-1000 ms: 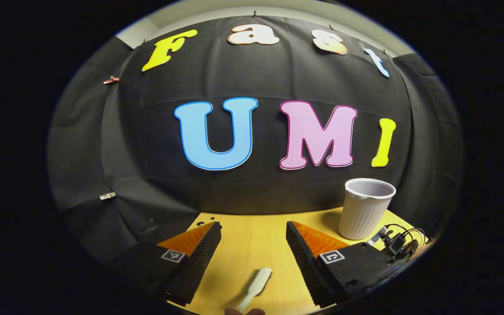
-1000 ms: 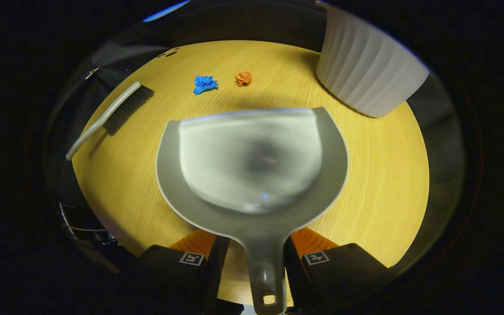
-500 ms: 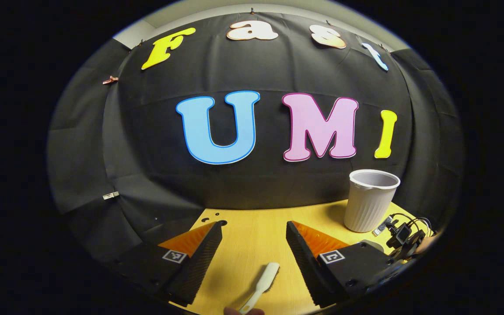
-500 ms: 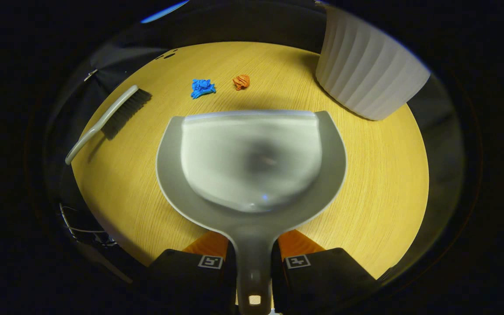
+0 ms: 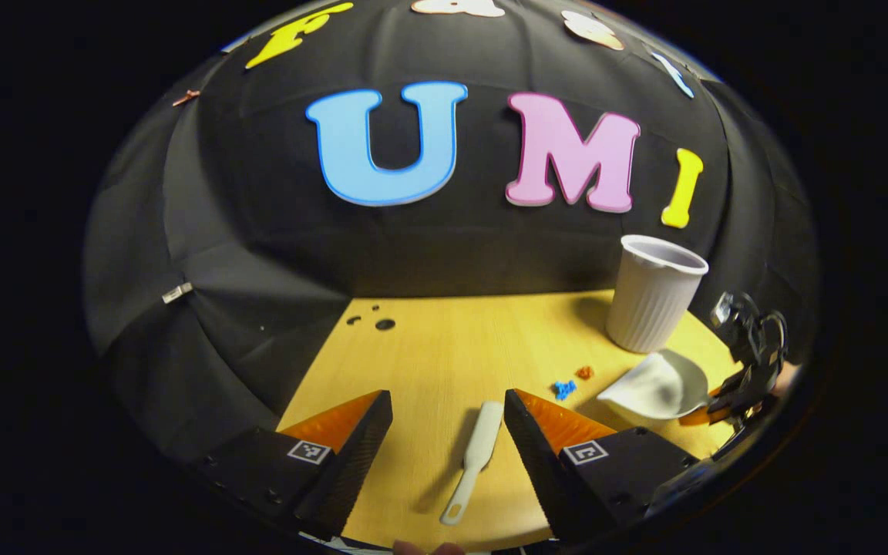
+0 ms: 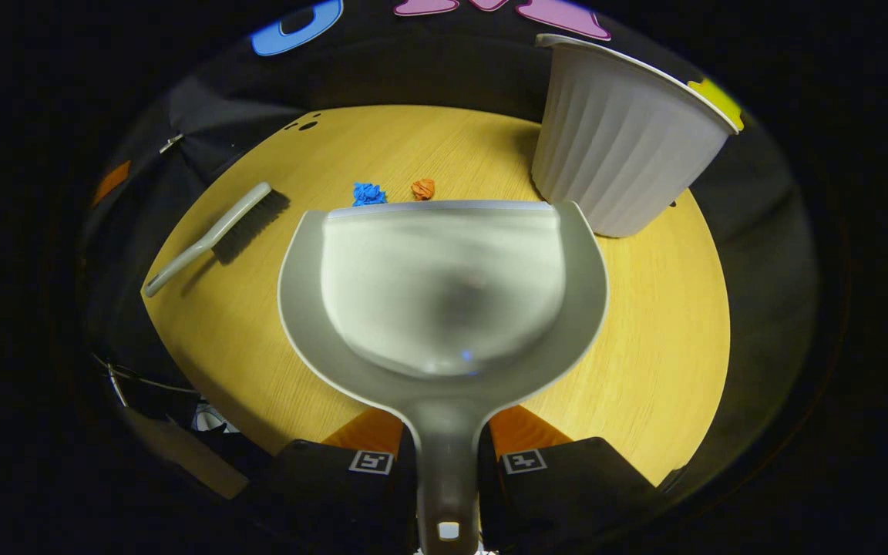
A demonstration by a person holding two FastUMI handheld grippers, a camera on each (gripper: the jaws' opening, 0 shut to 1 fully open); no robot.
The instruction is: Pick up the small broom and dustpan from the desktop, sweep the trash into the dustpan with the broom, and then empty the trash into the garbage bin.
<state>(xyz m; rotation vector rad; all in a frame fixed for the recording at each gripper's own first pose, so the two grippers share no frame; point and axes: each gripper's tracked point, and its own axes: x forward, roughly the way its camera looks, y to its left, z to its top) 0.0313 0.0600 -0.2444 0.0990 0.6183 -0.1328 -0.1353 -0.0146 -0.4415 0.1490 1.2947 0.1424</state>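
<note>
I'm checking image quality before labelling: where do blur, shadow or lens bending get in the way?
Right gripper view: the dustpan bowl looks soft and smeary with a dark blotch mid-pan; the table edge curves strongly; the broom casts a shadow. Left gripper view: the garbage bin leans from lens bending; the blue and orange trash is tiny.

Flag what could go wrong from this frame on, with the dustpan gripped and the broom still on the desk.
1. The left gripper is open, and the broom lies closer to one finger; closing now might nudge it.
2. The dustpan lip sits just short of the blue scrap and orange scrap; advancing could push them away.
3. The garbage bin stands close beside the pan, so it could be bumped.
</note>
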